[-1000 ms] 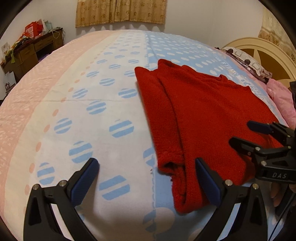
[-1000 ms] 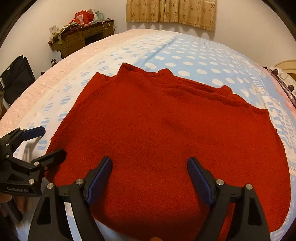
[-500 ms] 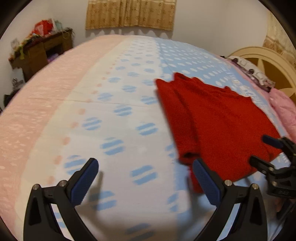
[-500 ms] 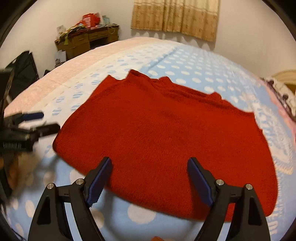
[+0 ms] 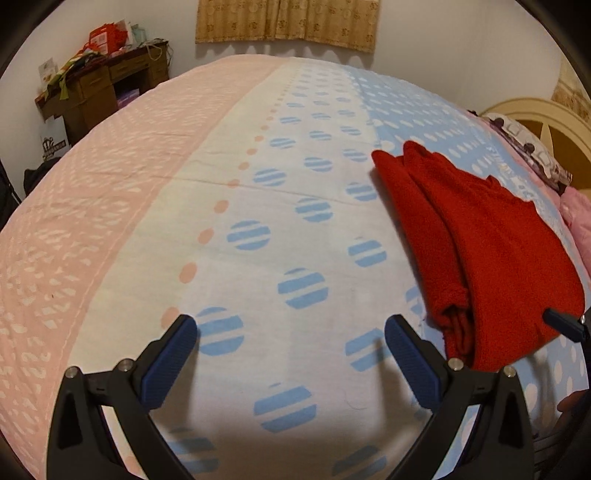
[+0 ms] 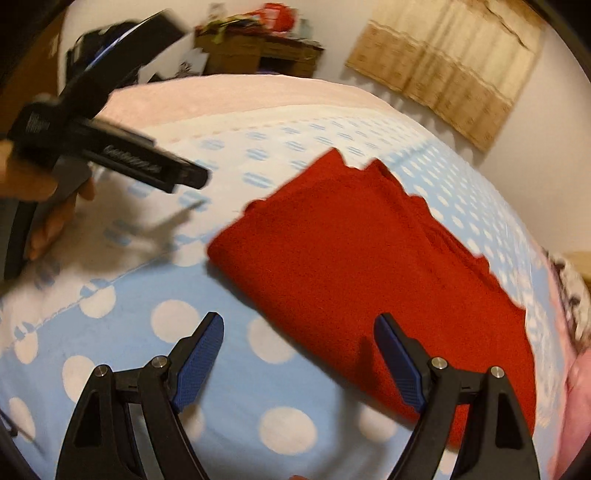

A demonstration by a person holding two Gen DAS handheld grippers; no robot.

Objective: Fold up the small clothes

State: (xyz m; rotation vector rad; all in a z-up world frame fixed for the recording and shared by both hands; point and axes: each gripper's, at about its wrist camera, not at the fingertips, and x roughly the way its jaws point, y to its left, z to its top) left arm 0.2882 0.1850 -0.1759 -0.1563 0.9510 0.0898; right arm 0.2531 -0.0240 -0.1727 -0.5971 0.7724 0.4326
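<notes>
A red knit garment (image 5: 491,251) lies folded flat on the bed; it also shows in the right wrist view (image 6: 369,266). My left gripper (image 5: 291,354) is open and empty above the bedsheet, to the left of the garment. My right gripper (image 6: 299,354) is open and empty, hovering just off the garment's near edge. In the right wrist view the left gripper's body (image 6: 110,147) is at the upper left, held in a hand, blurred. One finger of the right gripper (image 5: 565,323) shows at the right edge of the left wrist view.
The bed (image 5: 147,221) has a pink, white and blue dotted sheet. A wooden desk (image 5: 99,88) with clutter stands at the back left. A headboard (image 5: 546,125) and pillows (image 5: 528,151) are at the right. A curtain (image 5: 288,18) hangs on the far wall.
Both grippers have pulled back from the garment and away from each other, still open. The left has swung left over the bare sheet. The garment stays folded on the bed.
</notes>
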